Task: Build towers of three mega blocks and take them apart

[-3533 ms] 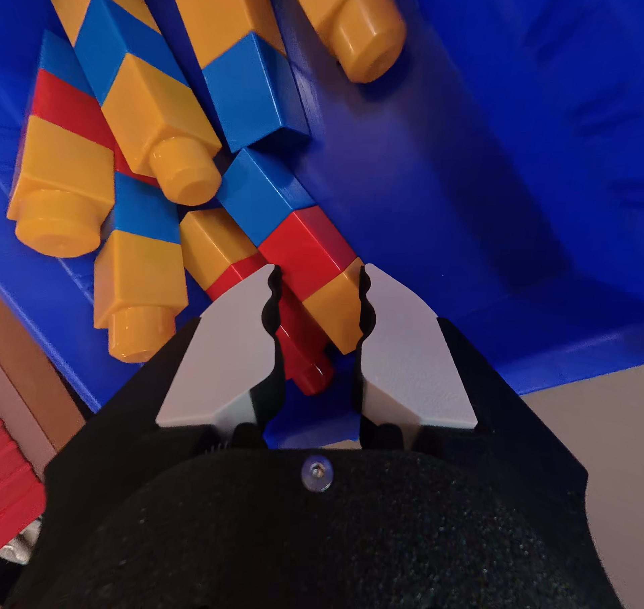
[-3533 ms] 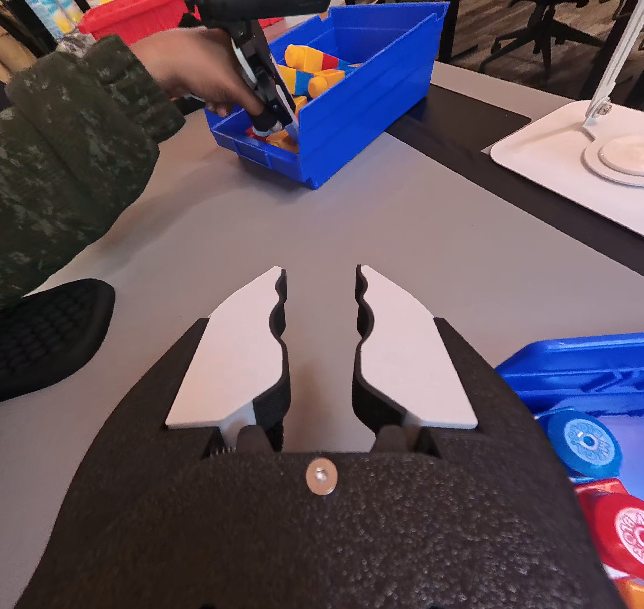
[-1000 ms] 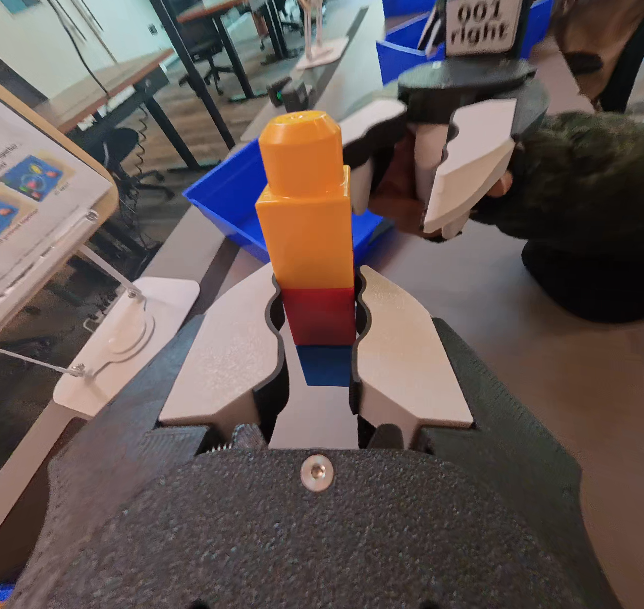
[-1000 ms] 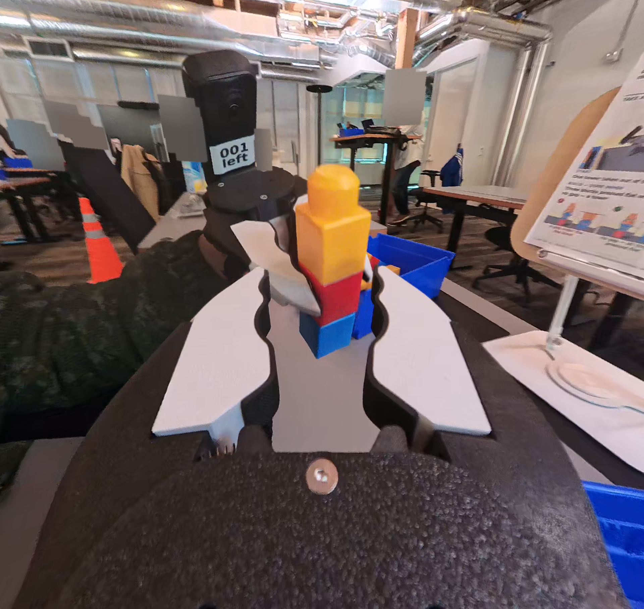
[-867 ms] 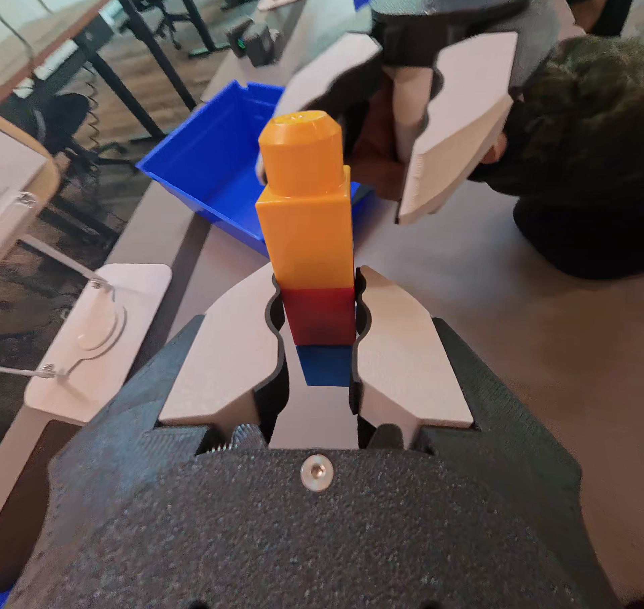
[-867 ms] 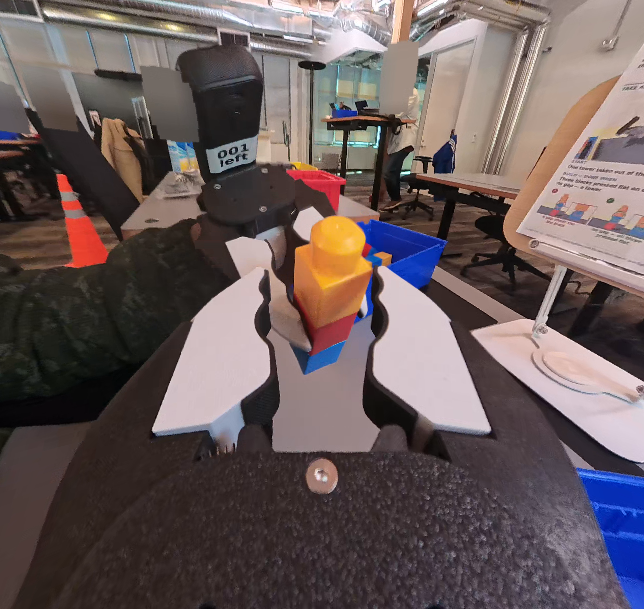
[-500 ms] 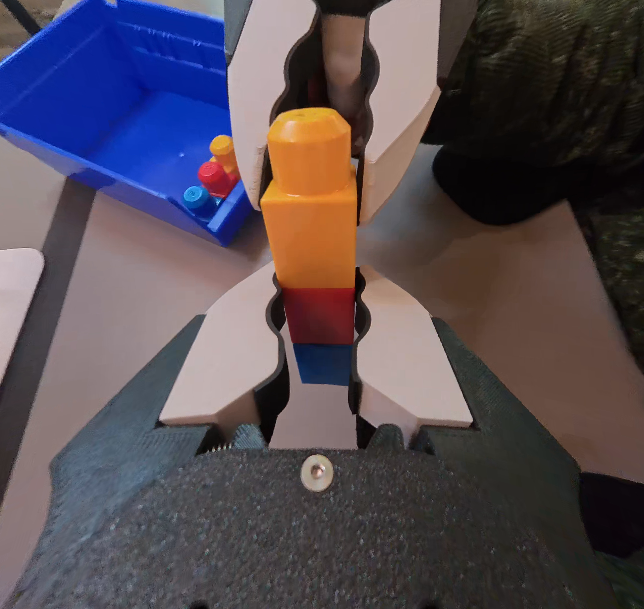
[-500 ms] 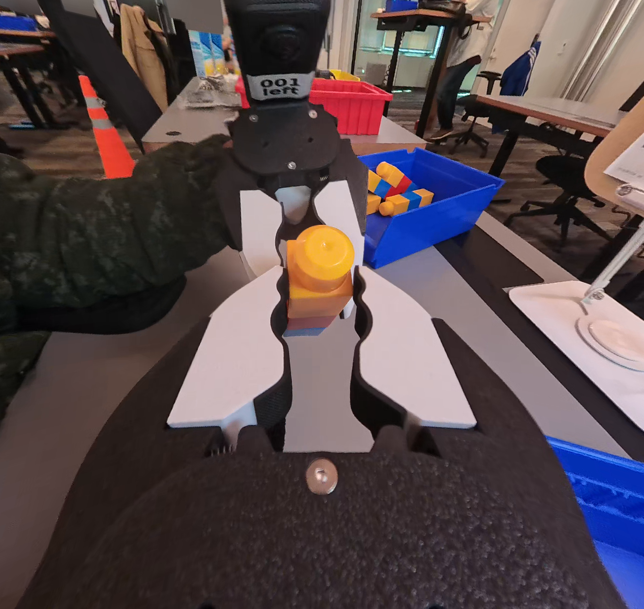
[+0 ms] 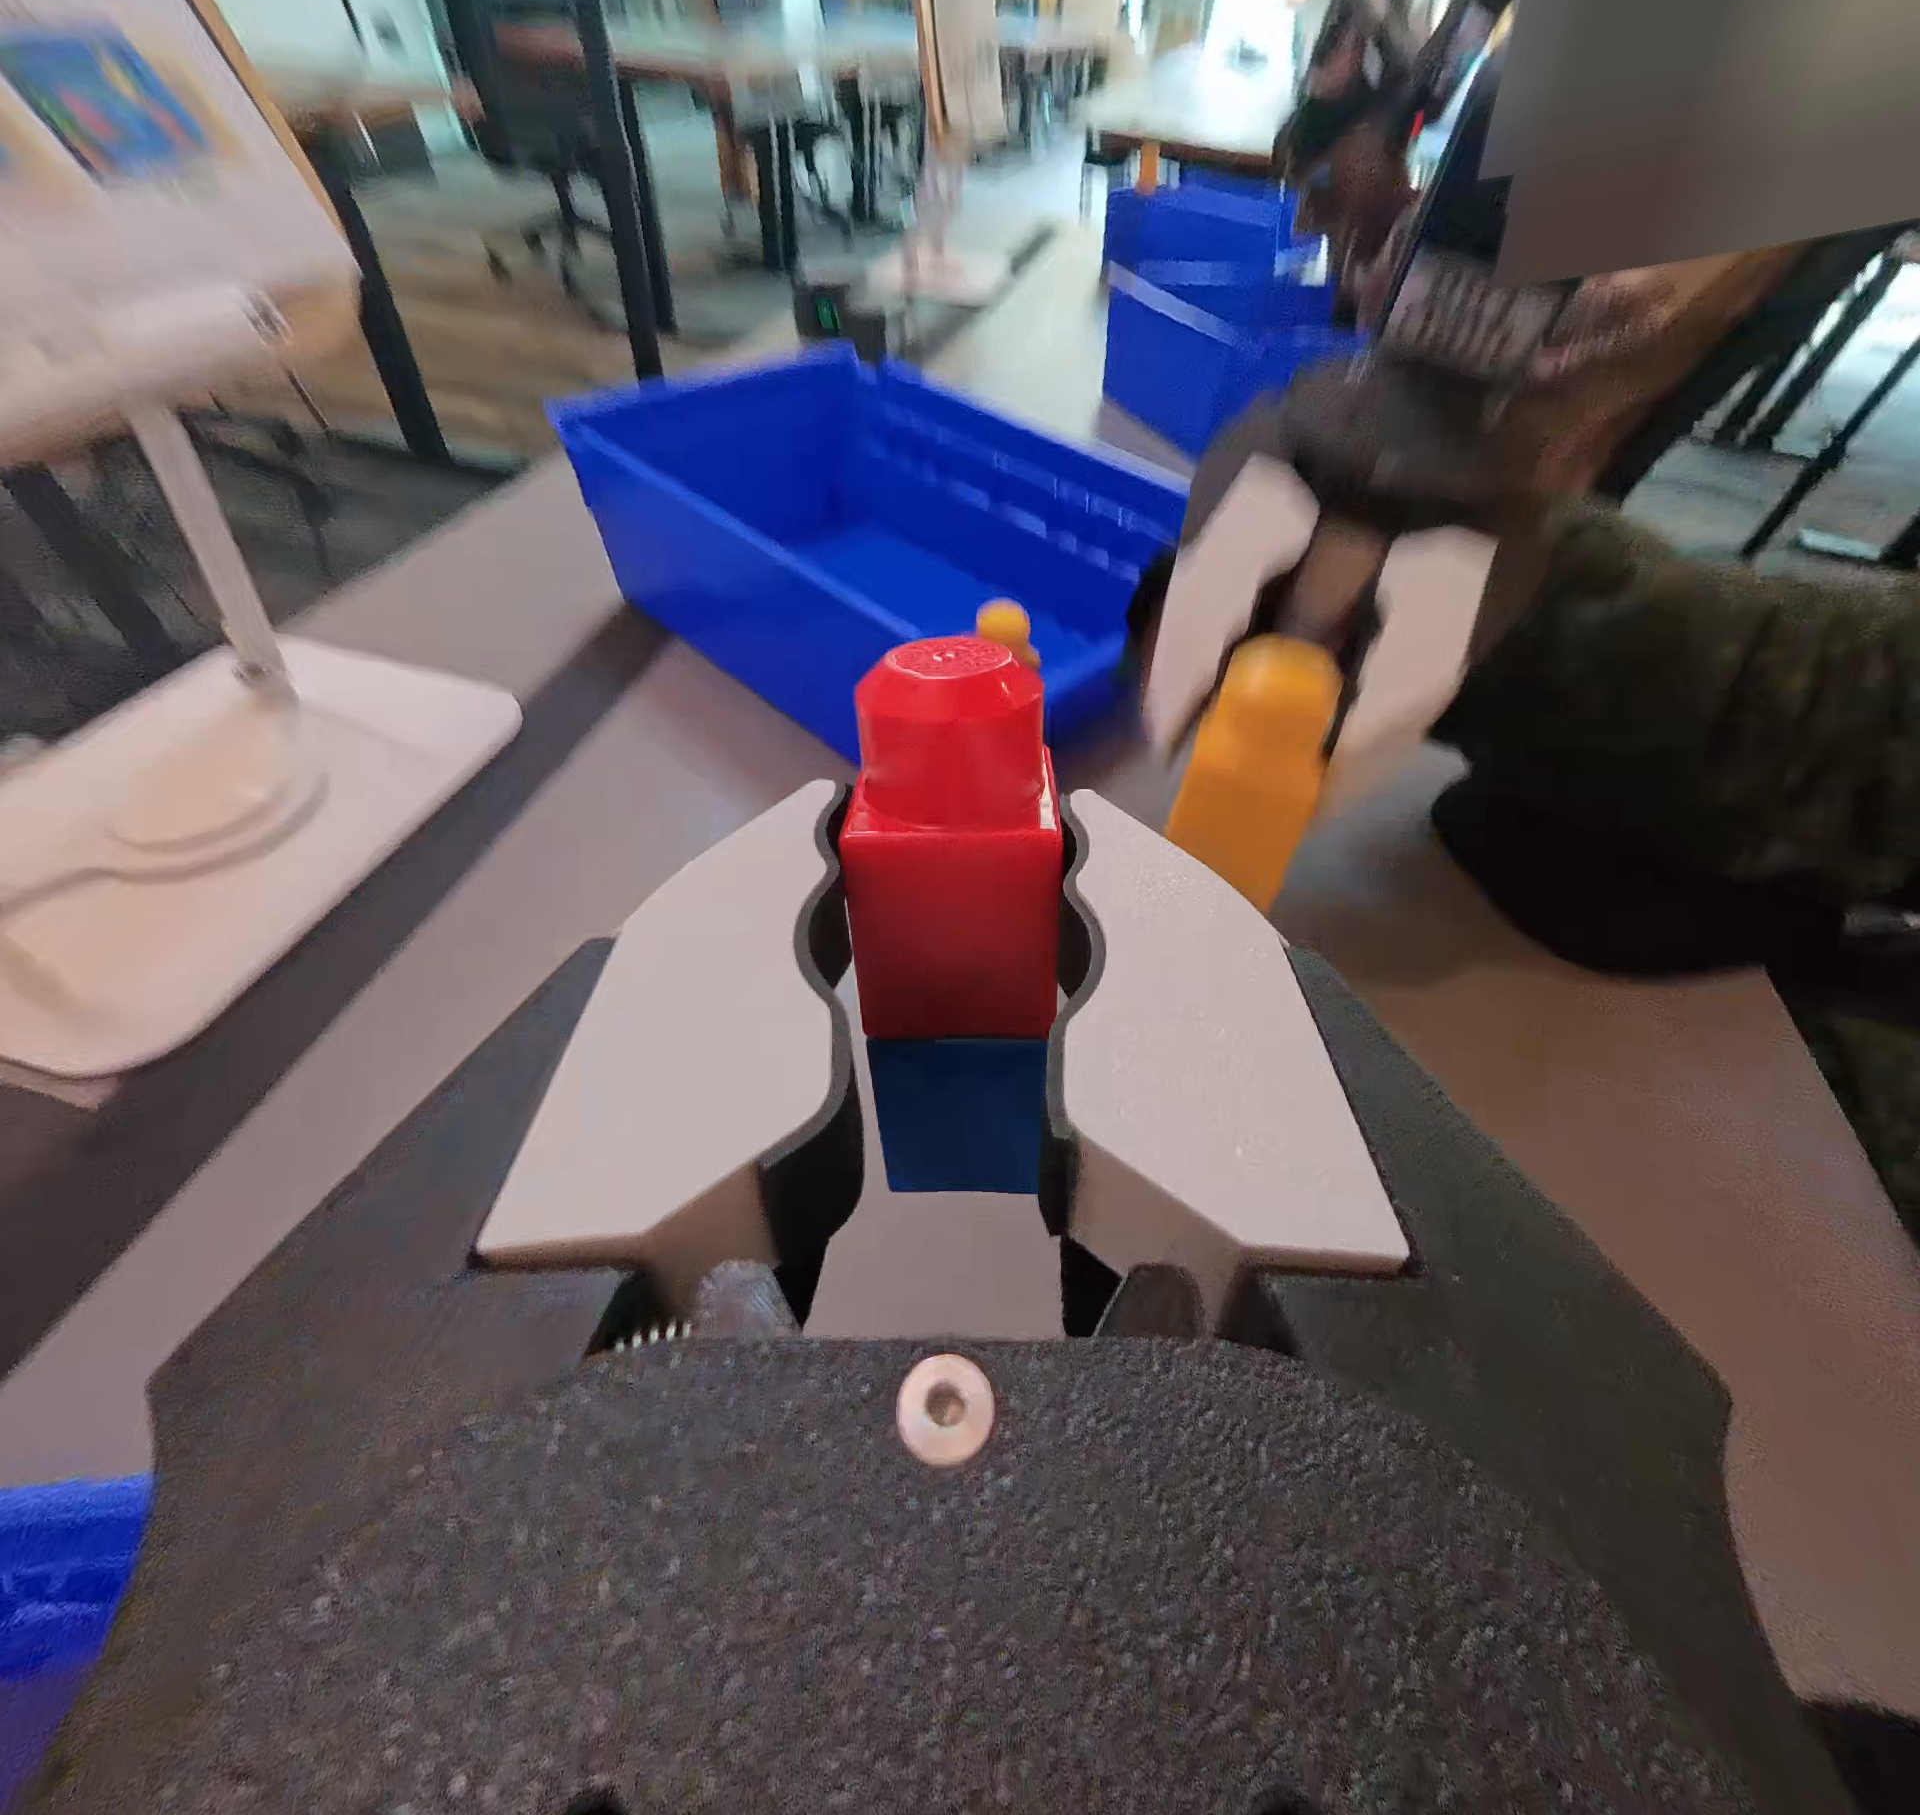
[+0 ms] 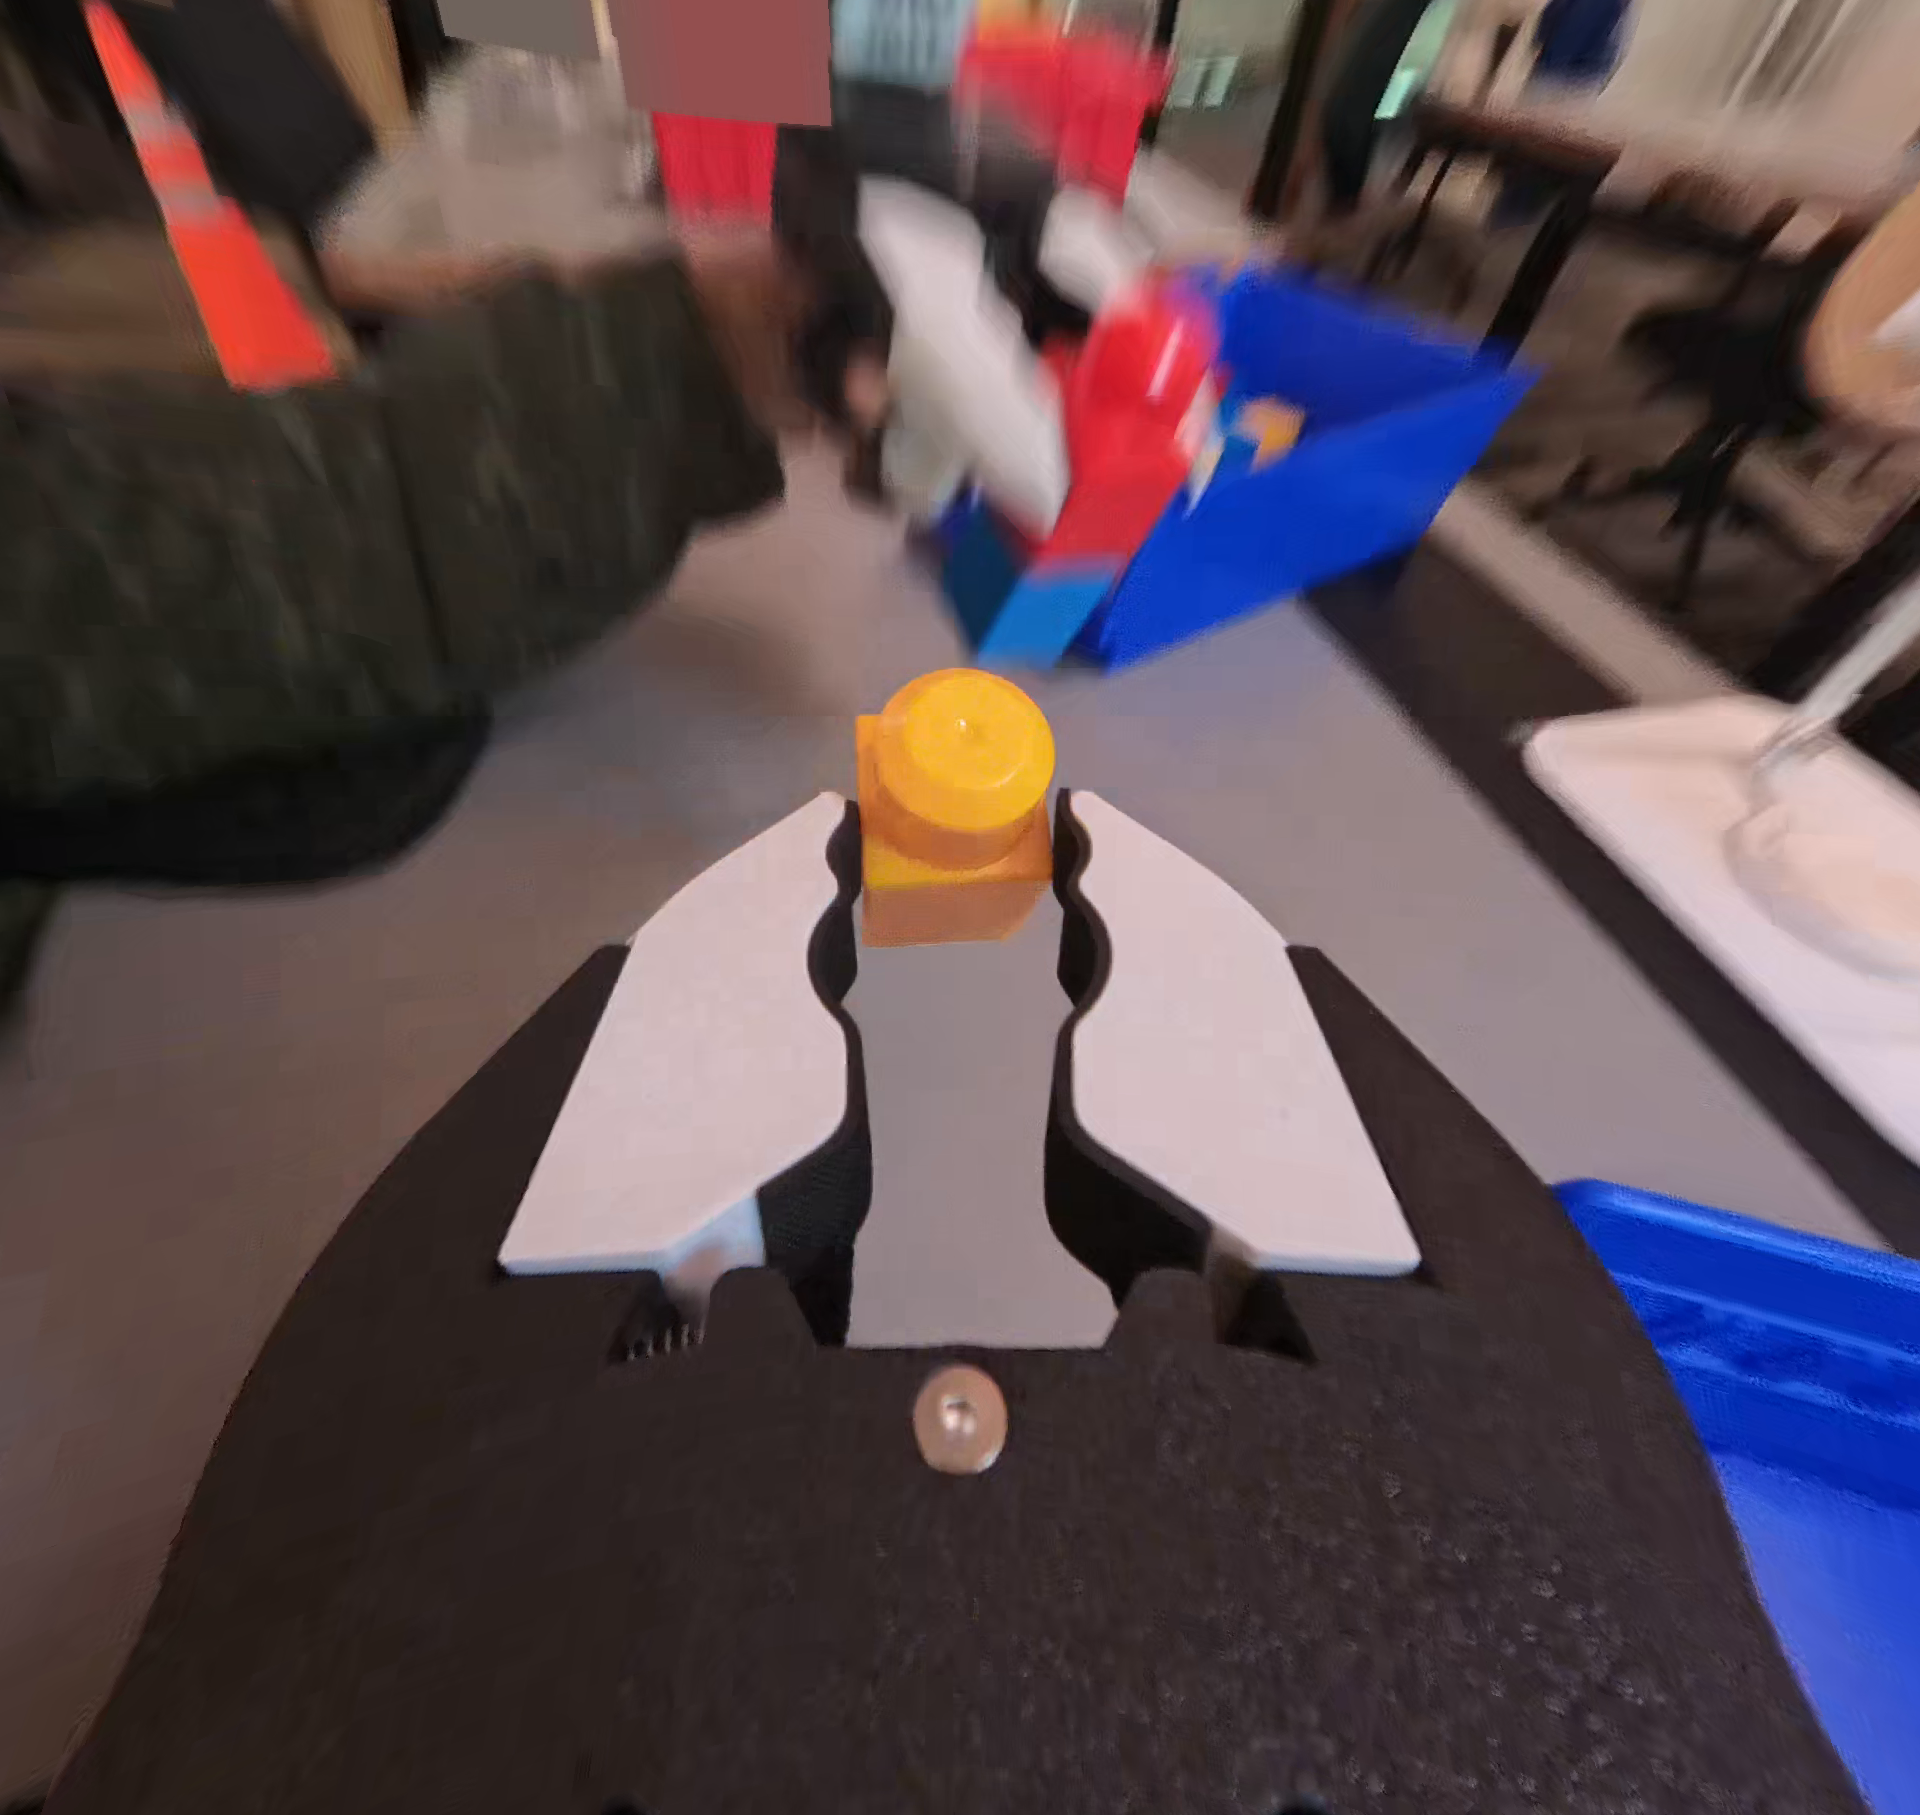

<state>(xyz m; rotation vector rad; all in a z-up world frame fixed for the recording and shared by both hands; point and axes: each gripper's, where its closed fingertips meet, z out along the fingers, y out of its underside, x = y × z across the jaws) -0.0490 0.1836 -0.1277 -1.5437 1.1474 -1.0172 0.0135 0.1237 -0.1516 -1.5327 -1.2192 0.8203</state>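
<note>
Two blocks, red block [image 9: 951, 918] on blue block [image 9: 958, 1111], clamped in left gripper [image 9: 951, 835] | right gripper [image 10: 951, 835] pinches yellow block [image 10: 951, 861] at 12 o'clock | blue bin [image 9: 727, 518] at 11 o'clock in left view

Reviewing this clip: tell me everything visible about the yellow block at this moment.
The yellow block is a glossy orange-yellow plastic Mega block: a square body topped by one round stud. It is separate from the red block and blue block, which sit stacked in the left claw. The right claw is shut on its body near the fingertips, stud pointing towards that camera. It is held above the grey table, tilted in the left wrist view.
</note>
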